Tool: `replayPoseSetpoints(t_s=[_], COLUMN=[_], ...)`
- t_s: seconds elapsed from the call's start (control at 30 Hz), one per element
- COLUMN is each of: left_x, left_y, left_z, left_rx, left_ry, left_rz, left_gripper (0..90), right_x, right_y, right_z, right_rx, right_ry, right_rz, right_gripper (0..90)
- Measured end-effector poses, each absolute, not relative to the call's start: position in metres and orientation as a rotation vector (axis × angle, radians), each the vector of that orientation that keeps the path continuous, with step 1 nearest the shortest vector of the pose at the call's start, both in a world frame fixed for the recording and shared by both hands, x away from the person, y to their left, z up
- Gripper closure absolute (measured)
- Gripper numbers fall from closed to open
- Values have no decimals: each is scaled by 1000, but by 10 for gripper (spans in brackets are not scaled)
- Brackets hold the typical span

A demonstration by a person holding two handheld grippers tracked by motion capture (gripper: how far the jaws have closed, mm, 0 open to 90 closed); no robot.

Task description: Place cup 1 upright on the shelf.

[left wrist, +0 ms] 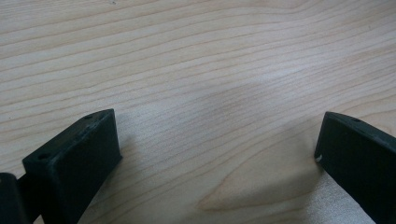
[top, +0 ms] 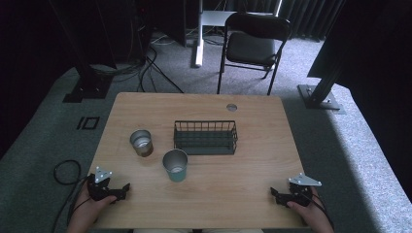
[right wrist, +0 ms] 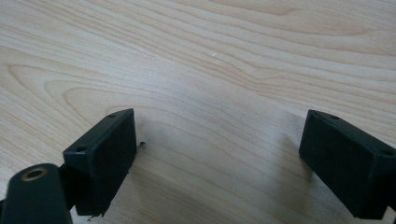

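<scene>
left gripper (top: 119, 190): rests on the near left corner of the counter (top: 204, 194), held in the person's left hand (top: 92, 201). its fingers (left wrist: 74, 158) stand wide apart with bare wood between them; nothing is held.
right gripper (top: 278, 195): rests on the near right corner of the counter, held in the person's right hand (top: 306, 206). its fingers (right wrist: 105, 154) are spread as well, with bare wood between them; nothing is held.
teal cup (top: 175, 165): upright, near the middle of the counter, just near of the wire basket (top: 206, 137) and apart from it. it is the item nearest both grippers, closer to the left one, yet well apart from each.
metal can (top: 141, 142): upright, left of the basket and slightly far-left of the teal cup; not touching either.
wire basket: dark, rectangular, standing at the centre of the counter; it appears to hold nothing.
work done: judged from the layout, nothing. both vessels stand free on the wood and no gripper touches anything.
work left: judged as all of it. the likely job is moving the cup and the can, possibly into the basket; each needs a reach, a grasp, a lift and a placement.
surroundings: a folding chair (top: 252, 46) stands beyond the far edge of the counter.
</scene>
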State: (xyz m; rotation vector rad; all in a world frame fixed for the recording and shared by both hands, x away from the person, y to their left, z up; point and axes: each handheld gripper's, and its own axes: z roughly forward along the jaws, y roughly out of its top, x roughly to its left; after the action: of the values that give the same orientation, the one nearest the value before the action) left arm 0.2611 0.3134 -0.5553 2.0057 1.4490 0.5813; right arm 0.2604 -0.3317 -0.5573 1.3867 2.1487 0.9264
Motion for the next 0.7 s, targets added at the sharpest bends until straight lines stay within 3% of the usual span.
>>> replayPoseSetpoints(t_s=[0.7], left_x=[261], left_y=[313], left_z=[-555], left_rx=[2009], left_ry=[1445], left_rz=[579], left_gripper=[6], right_x=[273], right_y=[-326], right_z=[-556], right_rx=[1291], right_ry=[2231], right_rz=[973], right_gripper=[112])
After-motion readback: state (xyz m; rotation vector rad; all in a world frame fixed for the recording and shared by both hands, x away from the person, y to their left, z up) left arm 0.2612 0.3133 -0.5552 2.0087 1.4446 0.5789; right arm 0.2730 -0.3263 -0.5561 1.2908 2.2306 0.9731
